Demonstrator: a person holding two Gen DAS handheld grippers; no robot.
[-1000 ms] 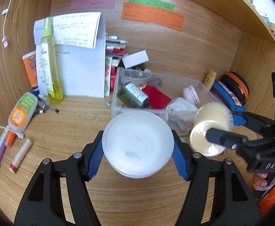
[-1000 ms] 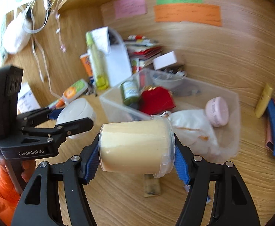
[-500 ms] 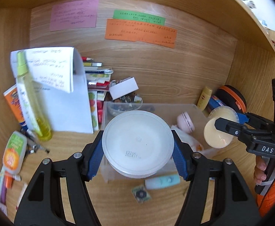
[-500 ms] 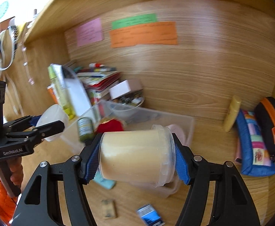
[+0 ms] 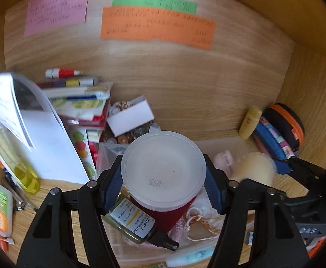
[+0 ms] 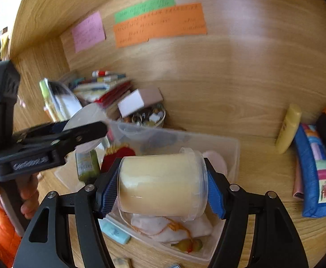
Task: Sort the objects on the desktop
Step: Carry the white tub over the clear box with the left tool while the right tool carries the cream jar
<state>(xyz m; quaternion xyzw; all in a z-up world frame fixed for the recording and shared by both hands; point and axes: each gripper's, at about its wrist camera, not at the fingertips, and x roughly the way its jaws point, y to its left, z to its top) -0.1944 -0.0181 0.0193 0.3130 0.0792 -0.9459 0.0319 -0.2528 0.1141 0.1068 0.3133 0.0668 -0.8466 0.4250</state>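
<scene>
My left gripper [image 5: 163,178] is shut on a round white lid [image 5: 163,169], held flat-on above the clear plastic bin [image 5: 104,154]. My right gripper [image 6: 161,187] is shut on a clear jar of cream-coloured paste [image 6: 160,183], held on its side over the same bin [image 6: 232,154]. The jar also shows in the left wrist view [image 5: 254,169], to the right of the lid. The lid shows in the right wrist view [image 6: 84,118] at the left. The bin holds a green spray bottle [image 5: 131,223], a red pouch [image 5: 169,216], a white cloth bag [image 6: 174,225] and a pink case [image 5: 223,160].
Books and pens [image 5: 78,98] and a white box [image 5: 129,118] are piled at the back left. A yellow-green bottle [image 5: 17,165] and papers [image 5: 49,151] stand left. A yellow tube [image 6: 288,131], blue pouch [image 6: 315,174] and orange-black case [image 5: 286,127] lie right. Coloured notes [image 5: 156,26] hang on the back wall.
Both grippers have moved forward and nearer the bin with lid and jar still held. The two have come closer together, and the bin now lies directly under them.
</scene>
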